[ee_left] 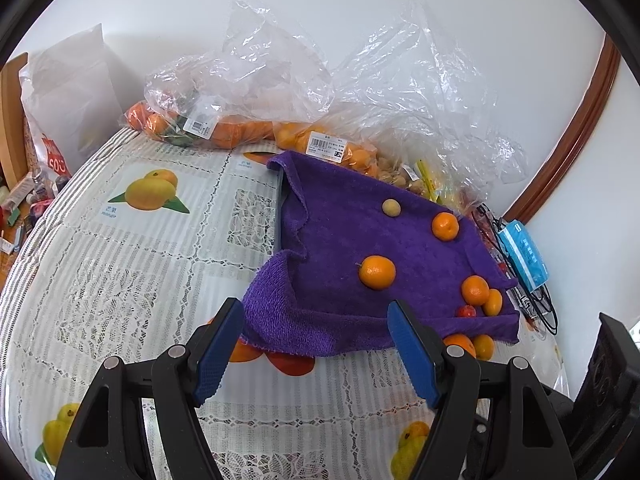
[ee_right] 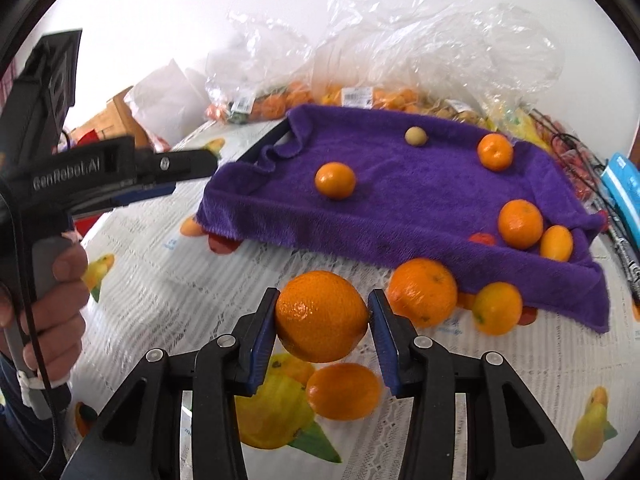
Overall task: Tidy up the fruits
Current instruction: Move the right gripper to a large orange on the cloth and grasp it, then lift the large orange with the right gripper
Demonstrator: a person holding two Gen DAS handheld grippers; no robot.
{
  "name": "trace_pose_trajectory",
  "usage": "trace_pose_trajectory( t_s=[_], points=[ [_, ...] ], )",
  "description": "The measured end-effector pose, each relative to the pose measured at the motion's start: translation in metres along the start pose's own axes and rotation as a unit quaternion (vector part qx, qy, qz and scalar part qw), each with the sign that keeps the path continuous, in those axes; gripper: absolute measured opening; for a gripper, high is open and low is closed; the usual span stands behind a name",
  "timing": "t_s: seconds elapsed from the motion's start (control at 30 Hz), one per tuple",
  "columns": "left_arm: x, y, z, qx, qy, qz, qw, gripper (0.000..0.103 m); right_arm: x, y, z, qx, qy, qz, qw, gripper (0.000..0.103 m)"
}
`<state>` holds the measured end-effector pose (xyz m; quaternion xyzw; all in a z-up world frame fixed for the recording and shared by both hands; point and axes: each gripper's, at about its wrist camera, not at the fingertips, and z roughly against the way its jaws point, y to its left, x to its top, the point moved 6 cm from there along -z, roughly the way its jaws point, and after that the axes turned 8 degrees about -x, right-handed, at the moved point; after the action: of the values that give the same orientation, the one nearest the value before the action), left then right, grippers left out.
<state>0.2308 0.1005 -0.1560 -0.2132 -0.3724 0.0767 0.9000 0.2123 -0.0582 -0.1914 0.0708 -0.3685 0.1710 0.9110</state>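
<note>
My right gripper (ee_right: 322, 316) is shut on a large orange (ee_right: 320, 316) and holds it above the tablecloth, in front of a tray covered with a purple towel (ee_right: 400, 200). On the towel lie several oranges (ee_right: 335, 180), a pale round fruit (ee_right: 415, 136), a kumquat (ee_right: 557, 243) and a small red fruit (ee_right: 482, 239). Two more oranges (ee_right: 423, 293) rest on the table at the towel's front edge. My left gripper (ee_left: 316, 320) is open and empty, just before the towel's (ee_left: 360, 240) near left corner; it also shows in the right wrist view (ee_right: 160, 196), held by a hand.
Clear plastic bags of oranges (ee_left: 224, 128) and small fruit (ee_left: 336, 148) line the wall behind the tray. A blue packet (ee_left: 524, 256) and black cables lie right of the tray. A white bag (ee_left: 68, 92) stands at far left. The fruit-print tablecloth (ee_left: 140, 260) covers the table.
</note>
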Motion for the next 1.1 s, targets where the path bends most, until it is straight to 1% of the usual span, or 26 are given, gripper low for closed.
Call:
trace_pose_trajectory(
  t_s=[0.17,0.4,0.8,0.97,1.1],
  points=[
    [0.0,0.0,0.001,-0.003,-0.001,0.002,1.0,0.073,0.012,-0.007,0.012,-0.004,-0.022,-0.023,0.999,0.045],
    [-0.002,-0.003,0.0,-0.008,0.005,-0.002,1.0,0.073,0.02,-0.024,0.03,-0.029,-0.045,-0.036,0.998,0.045],
    [-0.007,-0.019,-0.002,-0.029,0.018,-0.028,0.999,0.076,0.008,-0.062,0.042,-0.063,-0.042,-0.069,0.995,0.045],
    [-0.014,-0.031,-0.006,-0.053,0.037,-0.032,0.9974,0.077,-0.001,-0.073,0.045,-0.078,-0.04,-0.078,0.993,0.045],
    [-0.025,-0.045,-0.011,-0.062,0.052,-0.051,0.9954,0.077,-0.01,-0.084,0.049,-0.09,-0.038,-0.084,0.992,0.045]
  ],
)
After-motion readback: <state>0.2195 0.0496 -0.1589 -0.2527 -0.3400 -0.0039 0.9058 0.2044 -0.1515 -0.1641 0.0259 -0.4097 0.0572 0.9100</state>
